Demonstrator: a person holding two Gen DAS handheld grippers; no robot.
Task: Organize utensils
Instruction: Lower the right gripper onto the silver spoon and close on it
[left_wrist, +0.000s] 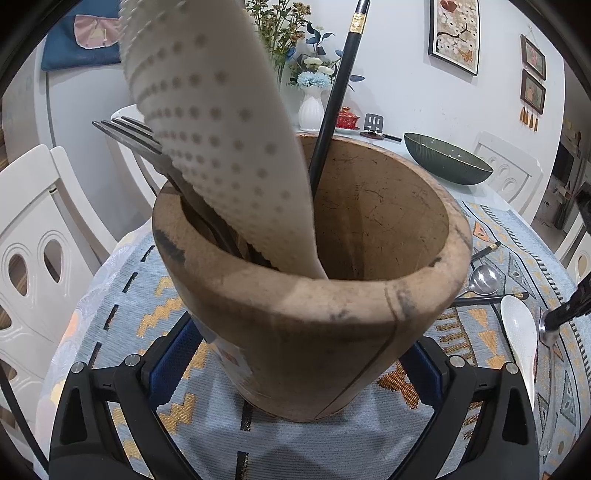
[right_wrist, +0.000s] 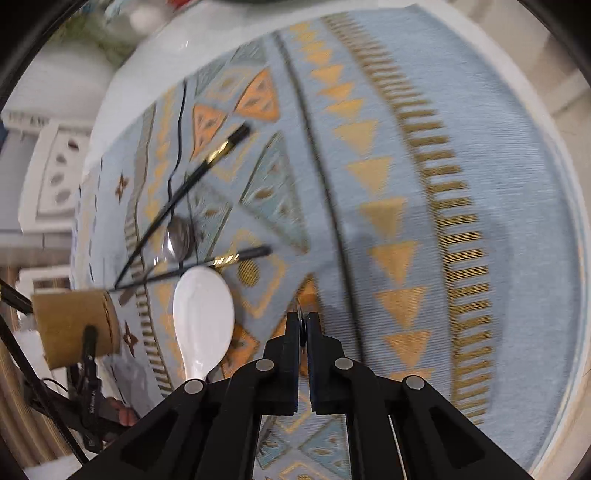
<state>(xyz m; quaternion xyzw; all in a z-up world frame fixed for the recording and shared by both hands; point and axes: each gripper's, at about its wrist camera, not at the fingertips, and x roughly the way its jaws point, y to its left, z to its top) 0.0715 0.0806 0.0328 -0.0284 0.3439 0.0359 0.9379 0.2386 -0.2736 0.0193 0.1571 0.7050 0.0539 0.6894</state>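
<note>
Left gripper (left_wrist: 295, 354): jaws spread wide, a blue pad pressed to each flank of the wooden holder (left_wrist: 314, 332), which it grips low on the body. The holder leans with its mouth towards the lens, over the patterned blue cloth (right_wrist: 369, 147). Inside it, at 10 o'clock of the rim, a white perforated utensil (left_wrist: 221, 147) stands against dark fork tines (left_wrist: 129, 136). One black chopstick (left_wrist: 332, 110) with a gold band stands at 12 o'clock. Right gripper (right_wrist: 303, 321): fingers pinched together, pointing steeply down at the cloth, with a sliver of metal caught between the tips. From the left wrist view that looks to be a thin steel spoon (left_wrist: 546, 328) lying at 3 o'clock of the holder, its handle running towards the table edge. Just left of that, a white ceramic spoon (right_wrist: 203, 314) lies bowl-up on the cloth. Beyond it at 11 o'clock are another steel spoon (right_wrist: 179, 236) and two loose black chopsticks (right_wrist: 184, 188), which cross near their thin ends. Farther back on the table, a dark green bowl (left_wrist: 447, 162) at 2 o'clock and a white vase (left_wrist: 312, 110) of flowers at 12. White chairs (left_wrist: 37, 240) stand round the table.
</note>
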